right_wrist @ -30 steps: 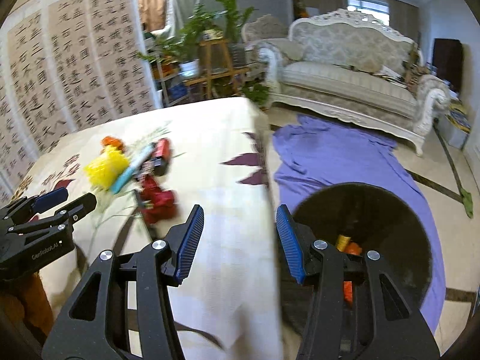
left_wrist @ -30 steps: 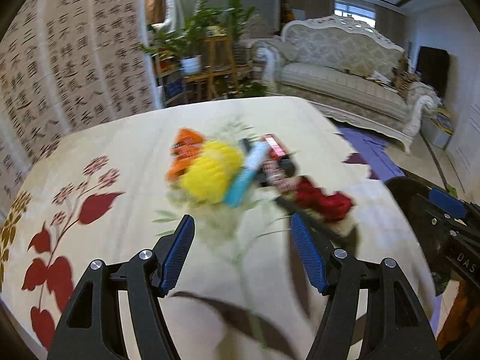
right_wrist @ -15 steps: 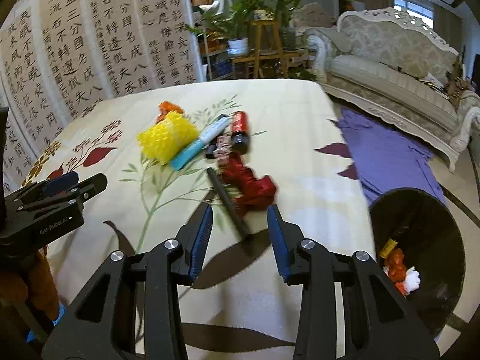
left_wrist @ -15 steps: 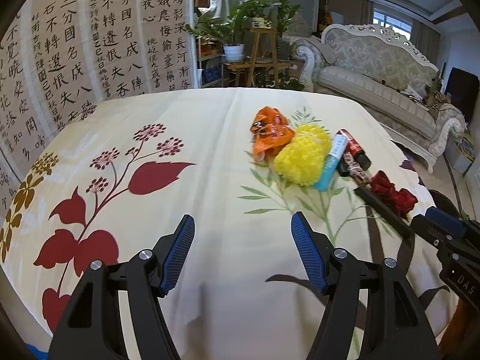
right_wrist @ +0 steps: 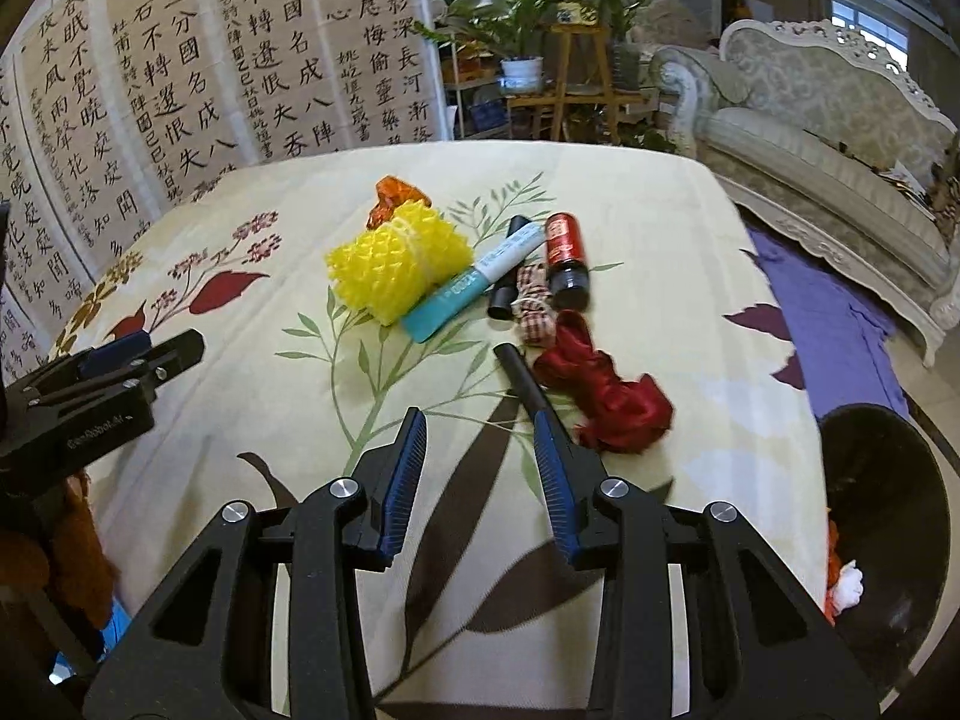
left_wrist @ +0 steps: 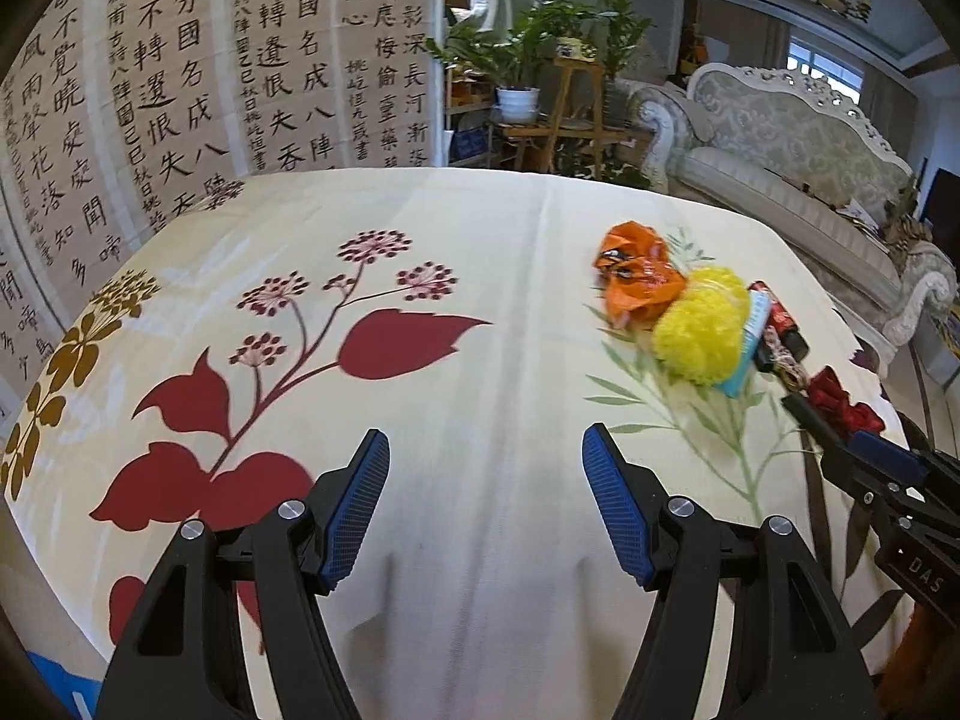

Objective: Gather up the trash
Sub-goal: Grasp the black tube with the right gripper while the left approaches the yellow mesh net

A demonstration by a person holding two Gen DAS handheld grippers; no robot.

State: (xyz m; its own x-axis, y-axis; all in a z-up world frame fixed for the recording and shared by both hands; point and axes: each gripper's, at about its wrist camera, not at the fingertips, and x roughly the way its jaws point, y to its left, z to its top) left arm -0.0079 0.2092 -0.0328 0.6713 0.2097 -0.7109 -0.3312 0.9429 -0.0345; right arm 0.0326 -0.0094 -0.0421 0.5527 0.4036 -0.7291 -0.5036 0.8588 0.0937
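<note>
The right claw (right_wrist: pixel 480 456) hangs over the worktop (right_wrist: pixel 630 228) with its jaws set narrow and nothing between the pads; they have just been closing a little. Just ahead of its right finger lies a black stick (right_wrist: pixel 521 377), end-on toward the claw. It looks stiff, thin and light, and probably smooth enough to roll, so a pinch across its middle, with the jaws turned square to its length, should hold best.

Touching the stick on the right is a crumpled red ribbon (right_wrist: pixel 606 390). It looks soft, near weightless and squashy, and a grip through the thickest bunch should carry it all without trailing ends.

Further out sit a small checked bundle (right_wrist: pixel 534 300), a red bottle with a dark cap (right_wrist: pixel 567 258), a black tube (right_wrist: pixel 507 294) and a white and teal tube (right_wrist: pixel 474 282). The bottle could be glass and the heaviest piece here, so take it across the body. The tubes are round and may slip.

Beyond them a yellow foam net (right_wrist: pixel 399 261), springy and light, will crush under the pads. An orange wrapper (right_wrist: pixel 396 198) behind it is thin and crackly.

The left claw (left_wrist: pixel 486 504) stands wide and empty over bare cloth, well apart from the pile. A black bin (right_wrist: pixel 882 516) waits on the floor off the worktop's right edge, with some scraps inside.
</note>
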